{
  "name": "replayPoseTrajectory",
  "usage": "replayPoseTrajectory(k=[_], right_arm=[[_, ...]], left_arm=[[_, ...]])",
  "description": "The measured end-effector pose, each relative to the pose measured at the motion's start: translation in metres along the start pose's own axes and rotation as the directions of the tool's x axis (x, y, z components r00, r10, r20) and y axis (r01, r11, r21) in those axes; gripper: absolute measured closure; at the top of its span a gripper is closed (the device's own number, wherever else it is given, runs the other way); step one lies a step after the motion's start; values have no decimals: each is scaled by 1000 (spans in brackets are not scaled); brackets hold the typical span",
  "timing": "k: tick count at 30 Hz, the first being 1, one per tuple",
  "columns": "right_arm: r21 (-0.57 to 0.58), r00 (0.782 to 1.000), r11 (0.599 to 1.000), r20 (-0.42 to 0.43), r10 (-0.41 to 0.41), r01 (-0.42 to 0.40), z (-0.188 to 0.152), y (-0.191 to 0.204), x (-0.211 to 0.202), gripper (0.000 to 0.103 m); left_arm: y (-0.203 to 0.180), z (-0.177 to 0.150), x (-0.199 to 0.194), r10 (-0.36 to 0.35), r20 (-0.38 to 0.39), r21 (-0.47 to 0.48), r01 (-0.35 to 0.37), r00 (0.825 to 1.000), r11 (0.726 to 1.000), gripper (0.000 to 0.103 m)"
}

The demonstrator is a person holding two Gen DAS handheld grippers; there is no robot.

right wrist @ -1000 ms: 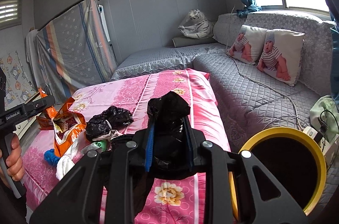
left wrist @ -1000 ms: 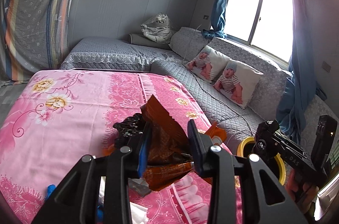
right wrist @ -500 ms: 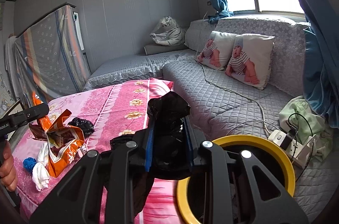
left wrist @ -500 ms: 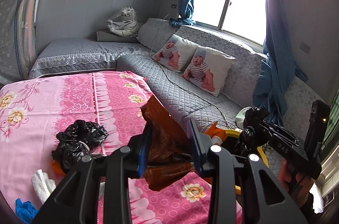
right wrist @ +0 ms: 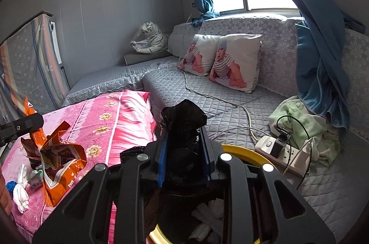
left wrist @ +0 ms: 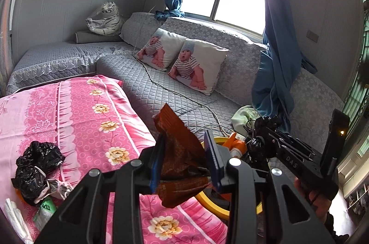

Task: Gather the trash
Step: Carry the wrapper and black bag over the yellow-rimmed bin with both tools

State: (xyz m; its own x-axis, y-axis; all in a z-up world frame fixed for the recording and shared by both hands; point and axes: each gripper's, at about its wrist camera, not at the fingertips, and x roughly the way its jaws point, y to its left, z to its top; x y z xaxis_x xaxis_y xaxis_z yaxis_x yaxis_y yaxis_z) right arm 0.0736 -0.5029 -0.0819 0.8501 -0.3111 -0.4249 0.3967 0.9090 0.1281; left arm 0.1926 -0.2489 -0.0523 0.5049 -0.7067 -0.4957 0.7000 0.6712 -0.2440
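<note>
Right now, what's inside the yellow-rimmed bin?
Inside the yellow-rimmed bin, white crumpled paper shows. The right gripper and its black bag cover the rest.

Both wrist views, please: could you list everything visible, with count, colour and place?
snack wrapper: one, orange-brown, between the left gripper's pads.
black bag: one, in the right gripper, above the bin.
bin: one, yellow rim, beside the pink cloth.
pink cloth: one, floral.
loose trash: black bag, white tissues, small packet, on the pink cloth.
cushions: two, baby print, on the grey sofa.
toy tiger: one, white, far corner.
power strip: one, white, on the sofa.
curtains: blue, at the window.
left gripper: black, closed on wrapper.
right gripper: black, closed on bag.
</note>
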Motion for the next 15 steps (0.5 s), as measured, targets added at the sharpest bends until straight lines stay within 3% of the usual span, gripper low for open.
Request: replayPoseTrajectory(k=[15], right_arm=[[53, 992, 991, -47, -117, 120, -17, -49, 19, 79]], left_arm=[[-40, -21, 82, -87, -141, 36, 93, 986, 995, 71]])
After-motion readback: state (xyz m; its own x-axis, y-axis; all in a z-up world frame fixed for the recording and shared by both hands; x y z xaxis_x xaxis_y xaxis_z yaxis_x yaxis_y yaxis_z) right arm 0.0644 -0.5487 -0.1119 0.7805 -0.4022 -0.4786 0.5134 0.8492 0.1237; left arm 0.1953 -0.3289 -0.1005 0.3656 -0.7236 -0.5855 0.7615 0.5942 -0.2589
